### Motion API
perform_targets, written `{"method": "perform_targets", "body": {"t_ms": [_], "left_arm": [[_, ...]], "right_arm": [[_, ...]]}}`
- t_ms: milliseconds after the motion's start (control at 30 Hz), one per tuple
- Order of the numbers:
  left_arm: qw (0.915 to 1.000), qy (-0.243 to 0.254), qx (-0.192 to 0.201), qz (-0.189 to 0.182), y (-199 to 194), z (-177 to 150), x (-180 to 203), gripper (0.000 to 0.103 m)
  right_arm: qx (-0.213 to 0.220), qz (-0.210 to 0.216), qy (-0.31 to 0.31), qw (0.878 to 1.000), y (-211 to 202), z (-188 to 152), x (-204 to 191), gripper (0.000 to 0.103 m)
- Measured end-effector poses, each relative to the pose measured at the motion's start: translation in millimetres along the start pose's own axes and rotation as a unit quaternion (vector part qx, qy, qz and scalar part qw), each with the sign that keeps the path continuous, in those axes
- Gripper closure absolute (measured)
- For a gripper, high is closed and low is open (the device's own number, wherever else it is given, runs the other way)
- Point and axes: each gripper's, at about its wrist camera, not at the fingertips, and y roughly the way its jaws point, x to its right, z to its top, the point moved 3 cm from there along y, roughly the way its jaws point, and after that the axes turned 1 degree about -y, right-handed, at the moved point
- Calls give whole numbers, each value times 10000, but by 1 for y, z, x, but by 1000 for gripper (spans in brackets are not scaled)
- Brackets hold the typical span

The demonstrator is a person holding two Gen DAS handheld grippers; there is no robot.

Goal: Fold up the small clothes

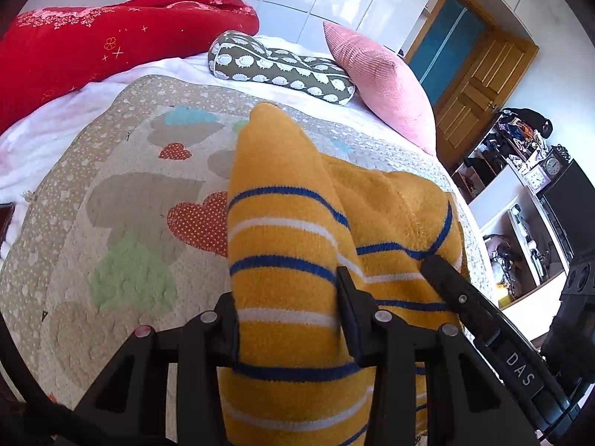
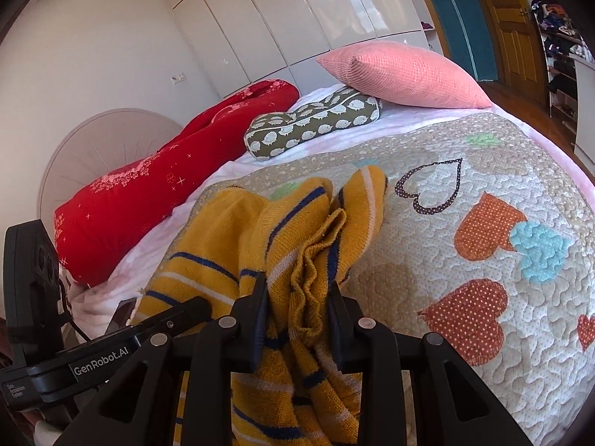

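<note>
Sweater bunched between jaws of both grippers, pinched.

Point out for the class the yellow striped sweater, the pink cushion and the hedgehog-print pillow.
yellow striped sweater (image 1: 282, 230): left wrist view, on a striped fold.
pink cushion (image 2: 405, 74): right wrist view, on its ribbed face.
hedgehog-print pillow (image 2: 316, 122): right wrist view, on its patterned side.

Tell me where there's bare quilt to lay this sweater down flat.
Free: the heart-patched quilt right of the yellow striped sweater, and the patch left of it. Crowded: the far edge, with the red bolster, hedgehog cushion and pink pillow.
</note>
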Motion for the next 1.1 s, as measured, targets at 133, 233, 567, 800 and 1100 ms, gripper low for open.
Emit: {"method": "perform_targets", "body": {"t_ms": [133,233,567,800,1100], "left_arm": [[10000,74,-47,18,21,14,2,63],[9999,133,-88,5,34,23,3,63],[9992,161,-362,53,77,36,-3,63],[9989,-56,-452,-50,91,36,-16,62],[9943,-794,-631,-315,111,29,-46,37]], "right_arm": [[-47,-76,-51,9999,20,12,1,73],[-70,-137,-57,9999,32,20,5,73],[-290,-226,201,9991,75,29,31,73],[-369,-273,236,9987,94,27,43,73],[-628,-538,284,9962,113,16,68,71]]}}
